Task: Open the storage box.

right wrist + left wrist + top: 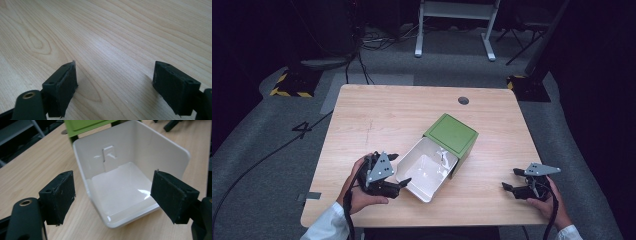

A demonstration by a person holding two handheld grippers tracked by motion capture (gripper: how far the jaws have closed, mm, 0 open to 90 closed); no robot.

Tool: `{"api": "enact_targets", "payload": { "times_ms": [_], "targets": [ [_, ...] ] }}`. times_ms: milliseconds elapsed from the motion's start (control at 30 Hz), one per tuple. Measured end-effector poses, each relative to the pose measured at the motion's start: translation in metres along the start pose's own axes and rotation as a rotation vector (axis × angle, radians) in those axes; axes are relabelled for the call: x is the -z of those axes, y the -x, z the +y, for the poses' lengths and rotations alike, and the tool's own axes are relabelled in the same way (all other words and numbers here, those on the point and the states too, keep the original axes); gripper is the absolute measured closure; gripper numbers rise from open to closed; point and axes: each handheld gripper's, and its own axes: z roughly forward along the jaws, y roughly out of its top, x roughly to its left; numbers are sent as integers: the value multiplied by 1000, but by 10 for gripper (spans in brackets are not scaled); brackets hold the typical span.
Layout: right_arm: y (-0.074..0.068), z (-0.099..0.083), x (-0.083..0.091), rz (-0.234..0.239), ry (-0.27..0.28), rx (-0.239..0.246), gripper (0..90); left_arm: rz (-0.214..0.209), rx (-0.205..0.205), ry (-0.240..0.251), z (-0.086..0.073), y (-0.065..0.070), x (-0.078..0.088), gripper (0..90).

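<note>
Drawer [427, 172], white and pulled out of its green box [452, 134], sits mid-table at about 5 o'clock from centre in the high view, left gripper [401, 170] right at its near corner, right gripper [511, 180] well apart at 4 o'clock. Left gripper view: jaws spread wide, straddling the drawer's corner, holding nothing. A clumsy squeeze could shove it sideways, I'd guess. Right gripper view: jaws released over bare table [125, 37].

A light wooden desk [377, 120] carries a white open drawer box [426, 170] partly pulled from its green sleeve [452, 134], near the middle
</note>
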Motion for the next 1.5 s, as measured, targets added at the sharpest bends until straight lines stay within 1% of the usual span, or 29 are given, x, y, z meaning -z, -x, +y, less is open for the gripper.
{"api": "enact_targets", "payload": {
  "times_ms": [133, 200, 267, 300, 367, 433, 467, 600, 633, 667, 733, 833, 1033, 1100, 1167, 1200, 1300, 1500],
  "targets": [
    [0, 0, 0, 0, 0, 0, 196, 24, 20, -5, -5, -9, 7, 199],
    [0, 0, 0, 0, 0, 0, 196, 37, 22, -14, -7, -13, 10, 196],
    [0, 0, 0, 0, 0, -2, 196, 39, 25, -16, -8, -14, 11, 192],
    [0, 0, 0, 0, 0, 0, 196, 41, 26, -28, -10, -17, 13, 186],
    [0, 0, 0, 0, 0, 0, 196, 49, 19, -37, -12, -19, 15, 186],
    [0, 0, 0, 0, 0, 0, 196, 59, 23, -46, -15, -22, 15, 186],
    [0, 0, 0, 0, 0, 0, 196, 61, 13, -52, -16, -23, 15, 185],
    [0, 0, 0, 0, 0, 0, 196, 87, 1, -77, -21, -28, 13, 183],
    [0, 0, 0, 0, 0, 0, 196, 98, 9, -83, -23, -29, 12, 185],
    [0, 0, 0, 0, 0, 0, 196, 103, 5, -89, -25, -30, 12, 184],
    [0, 0, 0, 0, 0, 0, 196, 107, 13, -94, -29, -34, 12, 184],
    [0, 0, 0, 0, 0, 0, 196, 123, 17, -109, -36, -39, 11, 184],
    [0, 0, 0, -1, 0, 0, 196, 151, 50, -145, -53, -49, 9, 186],
    [0, 0, 0, 0, 0, 0, 196, 164, 50, -167, -59, -53, 9, 188],
    [0, 0, 0, 0, 0, 0, 197, 170, 64, -185, -66, -57, 8, 188],
    [0, 0, 0, 0, 0, 0, 197, 174, 78, -186, -69, -58, 8, 188],
    [0, 0, 0, 0, 0, 0, 197, 177, 94, -216, -79, -62, 7, 188],
    [0, 0, 0, 0, 0, 0, 197, 175, 140, -251, -97, -68, 6, 188]
  ]
}}
